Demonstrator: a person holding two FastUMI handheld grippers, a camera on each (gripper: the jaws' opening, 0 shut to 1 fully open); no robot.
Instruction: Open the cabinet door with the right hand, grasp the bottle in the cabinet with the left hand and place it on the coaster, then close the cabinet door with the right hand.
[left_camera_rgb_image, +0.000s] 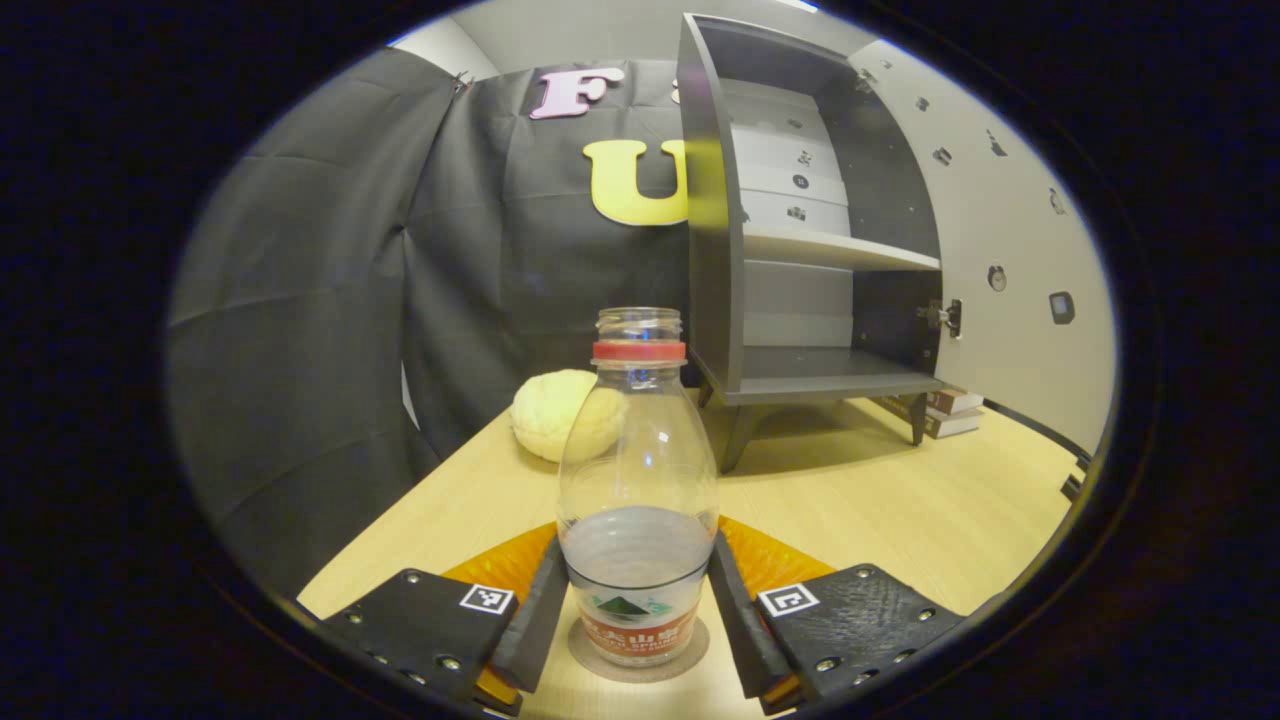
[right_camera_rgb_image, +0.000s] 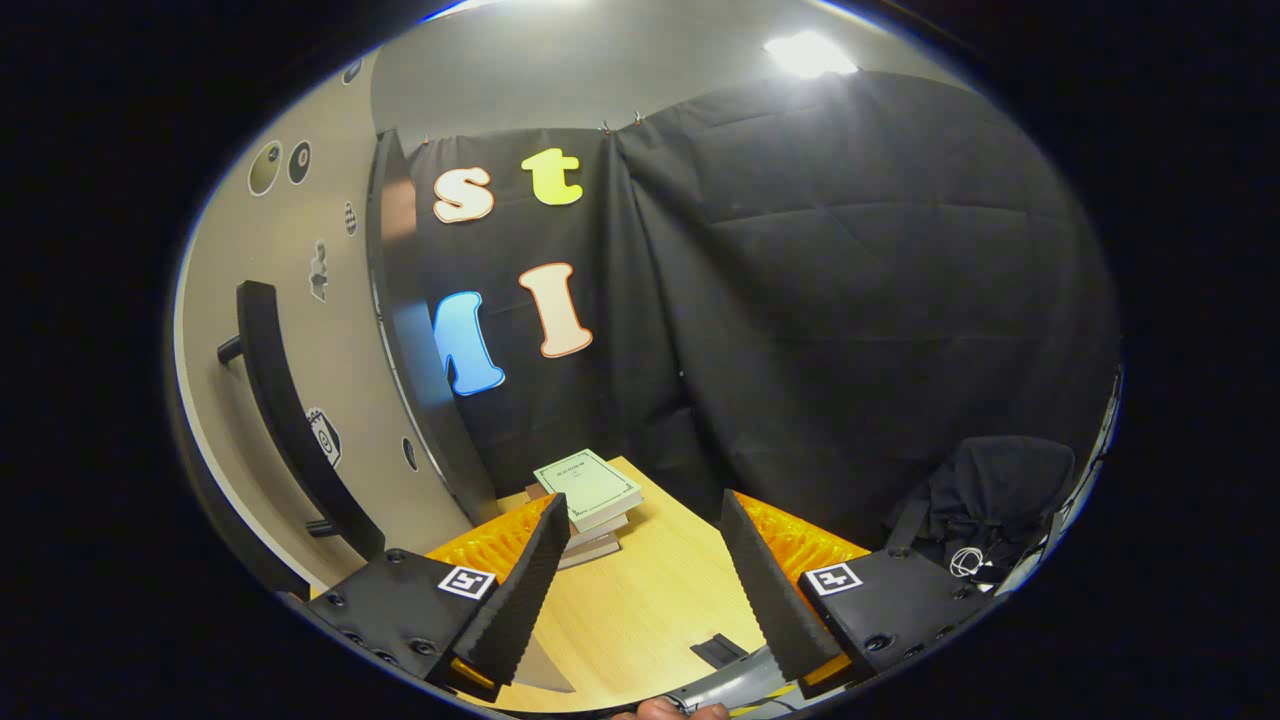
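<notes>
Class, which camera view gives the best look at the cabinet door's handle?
The right gripper view: the cabinet door stands close on its left, its dark bar handle seen full length. The left gripper view shows that open door's inner face, with a hinge.

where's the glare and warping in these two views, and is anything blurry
Left gripper view: the fisheye bows the dark grey open cabinet and its door; small highlights glint on the clear plastic bottle with the red neck ring; all looks sharp. Right gripper view: a ceiling light blows out white at the top, a sheen runs down the door's edge, and its black handle curves.
</notes>
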